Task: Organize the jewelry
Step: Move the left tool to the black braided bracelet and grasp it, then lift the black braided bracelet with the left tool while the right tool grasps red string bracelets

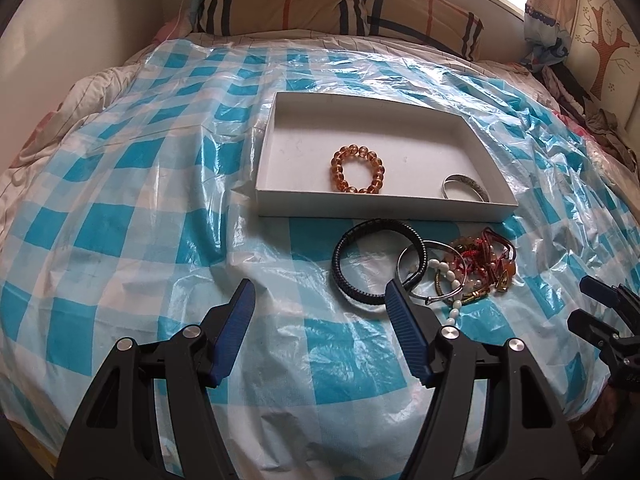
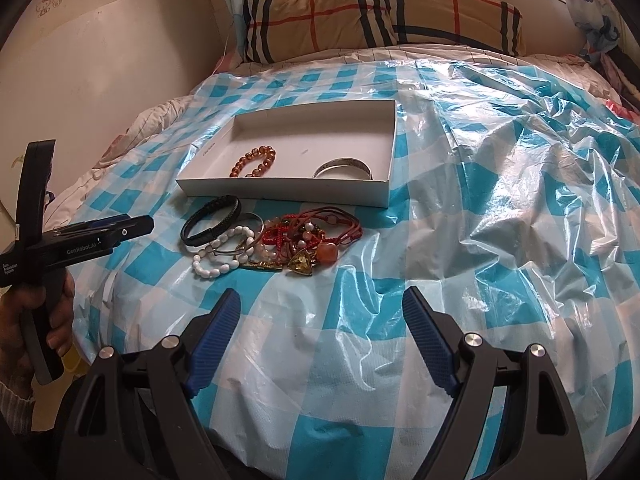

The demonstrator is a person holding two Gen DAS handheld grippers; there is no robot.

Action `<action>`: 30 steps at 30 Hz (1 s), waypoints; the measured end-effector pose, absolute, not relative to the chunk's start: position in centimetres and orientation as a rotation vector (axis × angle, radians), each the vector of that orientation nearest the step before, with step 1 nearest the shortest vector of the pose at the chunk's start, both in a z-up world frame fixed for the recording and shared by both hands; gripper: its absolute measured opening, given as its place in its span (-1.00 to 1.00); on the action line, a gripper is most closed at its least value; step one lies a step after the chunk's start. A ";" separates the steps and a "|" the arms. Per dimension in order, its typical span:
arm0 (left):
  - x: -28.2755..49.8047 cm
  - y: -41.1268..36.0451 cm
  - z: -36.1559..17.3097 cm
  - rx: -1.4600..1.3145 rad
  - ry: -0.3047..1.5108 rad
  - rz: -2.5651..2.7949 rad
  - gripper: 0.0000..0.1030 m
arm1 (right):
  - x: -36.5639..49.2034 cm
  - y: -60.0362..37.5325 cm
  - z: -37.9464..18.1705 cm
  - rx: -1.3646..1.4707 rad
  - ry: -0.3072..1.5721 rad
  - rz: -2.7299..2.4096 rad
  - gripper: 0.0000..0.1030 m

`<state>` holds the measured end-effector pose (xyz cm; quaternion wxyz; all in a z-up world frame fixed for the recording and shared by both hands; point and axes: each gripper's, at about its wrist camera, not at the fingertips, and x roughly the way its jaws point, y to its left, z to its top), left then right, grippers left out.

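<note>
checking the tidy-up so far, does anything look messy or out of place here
Yes. Only the amber bead bracelet and silver bangle lie in the white box. In front of it, on the plastic sheet, the black braided bracelet, white bead bracelet and red cord pieces sit tangled together.

One white box [image 1: 276,148] holds two bracelets; just before the box lie one black bracelet [image 1: 352,240], one white bead bracelet [image 2: 218,258], one red tangle [image 2: 316,228]

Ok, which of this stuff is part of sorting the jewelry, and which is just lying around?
Part of the job:
white box
amber bracelet
silver bangle
black bracelet
white bead bracelet
red cord pile

Lying about:
pillow
checked sheet
curtain
</note>
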<state>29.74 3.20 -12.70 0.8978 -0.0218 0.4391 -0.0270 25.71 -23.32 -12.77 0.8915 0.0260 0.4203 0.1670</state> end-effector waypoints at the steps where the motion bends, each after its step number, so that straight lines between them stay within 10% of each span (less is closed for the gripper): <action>1: 30.3 2.9 -12.8 -0.034 0.906 -0.059 0.24 | 25.8 -23.3 -12.8 0.052 0.872 0.346 0.55; 11: 35.3 0.6 -15.0 0.100 0.933 -0.049 0.15 | 26.7 -22.9 -13.4 0.023 0.867 0.348 0.55; 15: 35.9 0.2 -17.0 0.126 1.002 -0.082 -0.83 | 27.4 -22.7 -13.6 0.019 0.867 0.352 0.55; 25: 33.6 0.9 -17.6 0.079 0.969 -0.096 -0.87 | 32.2 -22.9 -14.4 0.108 0.897 0.361 0.53; 30: 33.5 1.1 -18.0 0.059 0.961 -0.100 -0.86 | 35.0 -22.6 -16.0 0.104 0.962 0.338 -0.19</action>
